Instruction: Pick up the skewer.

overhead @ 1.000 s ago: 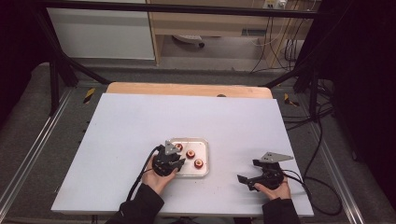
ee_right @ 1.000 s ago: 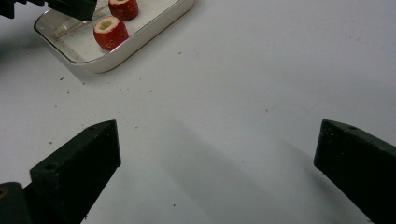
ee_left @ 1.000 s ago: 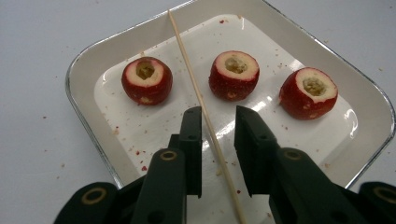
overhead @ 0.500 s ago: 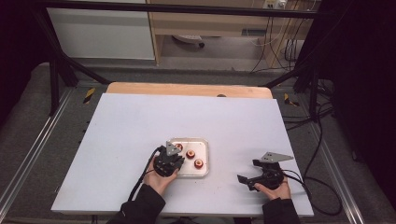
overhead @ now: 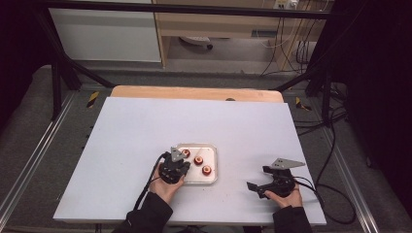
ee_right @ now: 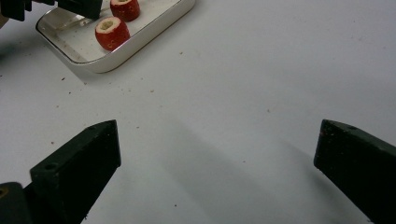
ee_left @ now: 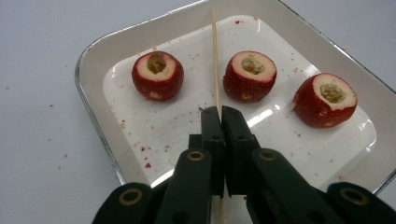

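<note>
Item: white worktop point(overhead: 145, 136) under a black frame, a strip of bare wood showing along its far edge. Beyond it — a grey floor, a pale cabinet front at far left, a wooden shelf unit with cables hanging at far right. Metal rails run along both sides of the worktop.

Left to right on the surface:

1. Left gripper point(overhead: 176, 156), held in the person's left hand point(overhead: 164, 187), black cable trailing back toward the sleeve. Its fingers point(ee_left: 211, 128) are pressed together on a thin wooden skewer point(ee_left: 215, 56), which points forward across the tray between the left and middle fruits, seen in the left gripper view.

2. Shallow metal tray point(overhead: 211, 174) with a white inner face, near the front middle of the worktop, dusted with red crumbs. It holds three red hollowed fruits point(ee_left: 157, 75) with pale cored tops, standing apart in a row, none touching the skewer.

3. Bare worktop between tray and right gripper, flecked with a few small crumbs.

4. Right gripper point(overhead: 256, 185), held in the person's right hand point(overhead: 283, 198) near the front right, grey three-cornered plate on top — fingers point(ee_right: 77, 168) spread wide, nothing between them, aimed toward the tray. Cable loops off the right edge.
</note>
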{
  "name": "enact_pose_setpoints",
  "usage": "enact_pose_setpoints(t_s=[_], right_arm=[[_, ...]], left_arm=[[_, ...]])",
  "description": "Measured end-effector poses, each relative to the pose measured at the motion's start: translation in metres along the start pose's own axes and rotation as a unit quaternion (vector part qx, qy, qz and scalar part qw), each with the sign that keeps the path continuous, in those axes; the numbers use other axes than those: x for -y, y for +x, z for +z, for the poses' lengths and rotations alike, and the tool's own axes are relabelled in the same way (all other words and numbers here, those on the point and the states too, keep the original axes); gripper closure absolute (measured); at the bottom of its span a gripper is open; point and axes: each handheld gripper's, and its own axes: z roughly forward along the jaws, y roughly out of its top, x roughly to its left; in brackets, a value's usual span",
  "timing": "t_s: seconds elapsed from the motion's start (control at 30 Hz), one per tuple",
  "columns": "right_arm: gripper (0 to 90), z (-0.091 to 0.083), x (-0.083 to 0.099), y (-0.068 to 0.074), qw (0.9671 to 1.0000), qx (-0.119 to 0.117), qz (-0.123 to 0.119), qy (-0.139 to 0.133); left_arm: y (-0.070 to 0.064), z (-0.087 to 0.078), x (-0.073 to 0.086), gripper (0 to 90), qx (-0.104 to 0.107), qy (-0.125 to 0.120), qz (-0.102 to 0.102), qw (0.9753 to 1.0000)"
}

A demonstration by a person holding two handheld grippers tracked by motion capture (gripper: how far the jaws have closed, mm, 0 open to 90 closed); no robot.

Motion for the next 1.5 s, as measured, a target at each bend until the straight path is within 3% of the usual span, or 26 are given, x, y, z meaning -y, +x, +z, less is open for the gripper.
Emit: enact_pose_setpoints(t_s=[0.3,0.8,0.93,1.13,1.5], right_arm=[[0.9,-0.001,0.0,0.0,1.0,0.001,0.0,-0.002],[0.5,0.001,-0.007,0.008,0.9998,0.003,-0.02,-0.002],[0.5,0.003,-0.011,0.012,0.9994,0.006,-0.035,-0.001],[1.0,0.006,-0.019,0.021,0.9981,0.01,-0.061,0.004],[3.0,0.021,-0.041,0.051,0.9888,0.02,-0.145,0.029]], left_arm=[[0.007,-0.011,-0.001,88.7,0.014,-0.014,-0.004,0.9998],[0.026,-0.037,-0.002,88.7,0.064,-0.024,0.03,0.9972],[0.027,-0.041,-0.004,88.6,0.079,-0.017,0.053,0.9953],[0.026,-0.042,-0.007,88.6,0.095,-0.013,0.07,0.9929],[0.014,-0.042,-0.013,88.6,0.123,0.01,0.118,0.9853]])
